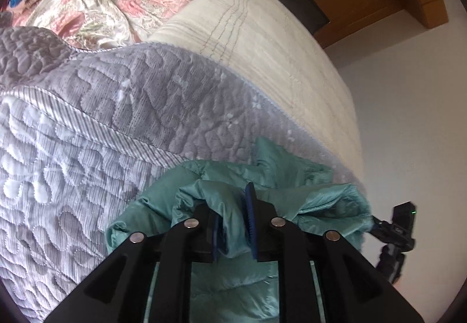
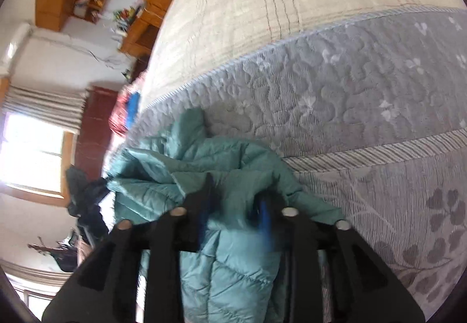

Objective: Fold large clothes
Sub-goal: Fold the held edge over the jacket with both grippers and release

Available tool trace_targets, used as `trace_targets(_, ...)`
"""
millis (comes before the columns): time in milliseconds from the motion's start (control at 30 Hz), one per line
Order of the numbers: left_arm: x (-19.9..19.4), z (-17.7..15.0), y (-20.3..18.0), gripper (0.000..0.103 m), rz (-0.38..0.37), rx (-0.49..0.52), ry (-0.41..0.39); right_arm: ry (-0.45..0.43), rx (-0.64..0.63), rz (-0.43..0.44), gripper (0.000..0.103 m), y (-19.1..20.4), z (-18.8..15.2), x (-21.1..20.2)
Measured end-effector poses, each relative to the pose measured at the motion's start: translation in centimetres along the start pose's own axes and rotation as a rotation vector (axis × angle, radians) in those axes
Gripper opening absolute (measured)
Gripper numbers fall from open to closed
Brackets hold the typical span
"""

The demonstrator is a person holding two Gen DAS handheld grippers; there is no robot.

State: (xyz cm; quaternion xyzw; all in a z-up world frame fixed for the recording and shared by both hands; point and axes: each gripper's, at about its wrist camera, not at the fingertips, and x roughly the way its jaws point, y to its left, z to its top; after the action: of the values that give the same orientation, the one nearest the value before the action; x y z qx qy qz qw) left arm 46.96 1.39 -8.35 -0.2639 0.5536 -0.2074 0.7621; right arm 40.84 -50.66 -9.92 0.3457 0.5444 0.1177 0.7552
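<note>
Teal quilted jacket (image 1: 221,279) lies bunched on the grey quilted bedspread (image 1: 87,148) at the near edge of the bed, part of it hanging off that edge below my claws. My left claw (image 1: 235,228) has a fold of the jacket between its blue pads (image 1: 250,223); the jaws stand narrowly apart, and I cannot tell whether they press the cloth. My right claw (image 2: 235,221) stands wider, jaws apart with jacket fabric between them but not pinched. Both claws point down and forward onto the same bundle, side by side, neither clearly nearer. From the right wrist view the jacket's long axis runs toward me, down off the bed edge. I judge that spreading it flat on the bedspread comes next.
</note>
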Motion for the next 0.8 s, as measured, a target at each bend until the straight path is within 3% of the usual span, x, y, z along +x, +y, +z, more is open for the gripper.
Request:
trace_targets(33,-0.7,0.0,0.0,0.021,-0.022,-0.005,-0.01,-0.034,-0.003,-0.004,0.061,-0.2,-0.1,-1.0)
trace_targets(67,-1.6,-0.1,0.0,0.025,-0.034,-0.005,-0.024,-0.055,-0.007,-0.008,0.062,-0.3,-0.3,-1.5)
trace_targets(167,-4.0,-0.9,-0.4,0.04,-0.031,0.018,-0.082,-0.06,-0.043,-0.006,0.055,0.1,-1.6,-2.8)
trace_targets(300,-6.0,-2.6,-0.5,0.045,0.035,0.079,-0.13,-0.014,-0.116,-0.059,0.055,1.5,-4.7,-2.4)
trace_targets(433,-4.9,-6.0,-1.1,0.05,0.176,0.178,-0.053,0.041,-0.137,-0.122,0.053,1.7,-6.9,-0.5)
trace_targets(500,-4.3,-7.7,-1.3,0.05,0.171,0.2,-0.015,0.056,-0.145,-0.126,0.046,1.6,-7.6,0.4)
trace_targets(567,-3.9,-8.8,-1.4,0.047,0.154,0.194,0.0,0.08,-0.138,-0.124,0.021,1.3,-8.0,1.5)
trace_targets(600,-3.7,-9.1,-1.7,0.041,0.158,0.198,-0.008,0.079,-0.138,-0.119,0.016,1.5,-8.1,1.7)
trace_targets(633,-3.6,-9.3,-1.9,0.023,0.159,0.205,-0.014,0.07,-0.143,-0.112,0.009,1.7,-8.2,1.7)
trace_targets(700,-3.5,-9.4,-2.6,0.011,0.144,0.207,-0.029,0.033,-0.152,-0.1,0.005,2.1,-8.4,0.8)
trace_targets(800,-3.8,-9.1,-3.5,0.007,0.125,0.219,-0.071,-0.015,-0.145,-0.084,0.004,2.3,-8.7,-0.9)
